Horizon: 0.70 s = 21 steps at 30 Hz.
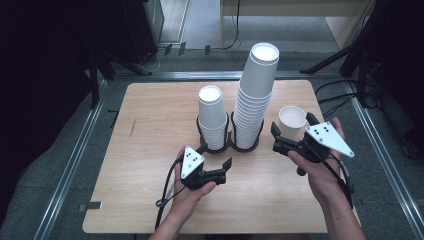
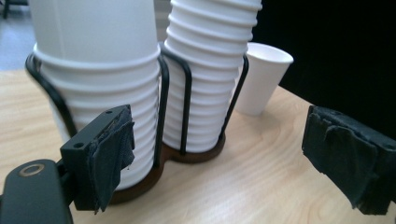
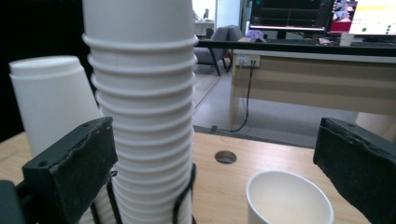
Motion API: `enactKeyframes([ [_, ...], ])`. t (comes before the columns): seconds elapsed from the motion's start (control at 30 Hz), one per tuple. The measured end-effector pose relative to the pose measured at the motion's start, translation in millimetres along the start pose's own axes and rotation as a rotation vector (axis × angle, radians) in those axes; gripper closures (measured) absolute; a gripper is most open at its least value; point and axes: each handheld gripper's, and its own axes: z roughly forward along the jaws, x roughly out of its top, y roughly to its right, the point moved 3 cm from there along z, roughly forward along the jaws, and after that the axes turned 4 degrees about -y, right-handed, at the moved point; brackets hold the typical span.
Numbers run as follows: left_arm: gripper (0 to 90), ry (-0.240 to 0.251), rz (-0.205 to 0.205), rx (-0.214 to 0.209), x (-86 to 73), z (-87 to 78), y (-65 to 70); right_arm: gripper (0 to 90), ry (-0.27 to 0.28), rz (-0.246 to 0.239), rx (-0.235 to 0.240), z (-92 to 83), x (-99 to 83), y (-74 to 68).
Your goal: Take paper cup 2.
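Observation:
A black wire holder (image 1: 230, 146) on the wooden table carries two upside-down stacks of white paper cups: a short stack (image 1: 212, 117) on the left and a tall stack (image 1: 255, 95) on the right. A single white cup (image 1: 292, 121) stands upright just right of the tall stack. My left gripper (image 1: 215, 157) hovers in front of the holder, open and empty; the left gripper view shows both stacks (image 2: 116, 93) just beyond its jaws. My right gripper (image 1: 294, 127) is open above the single cup (image 3: 289, 200), whose rim sits below and between the jaws without touching the pads.
The table (image 1: 150, 190) has a small round hole (image 3: 225, 157) behind the single cup. Metal rails (image 1: 75, 160) run along its sides, and tripod legs and cables lie on the floor around it. A desk with monitors (image 3: 299, 51) stands farther back.

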Motion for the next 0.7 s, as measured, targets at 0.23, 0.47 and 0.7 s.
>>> enactKeyframes([
  [0.23,9.5,0.035,0.015,0.042,19.2,21.7,6.8,0.0,0.017,0.018,0.051,7.4,21.0,-11.9],
  [0.47,9.5,0.033,0.052,0.049,31.7,42.3,15.9,0.0,0.028,0.037,0.083,15.4,38.5,-16.8],
  [0.7,8.8,0.054,0.064,0.082,42.9,55.0,21.7,0.0,0.028,0.043,0.102,24.0,48.3,-23.7],
])
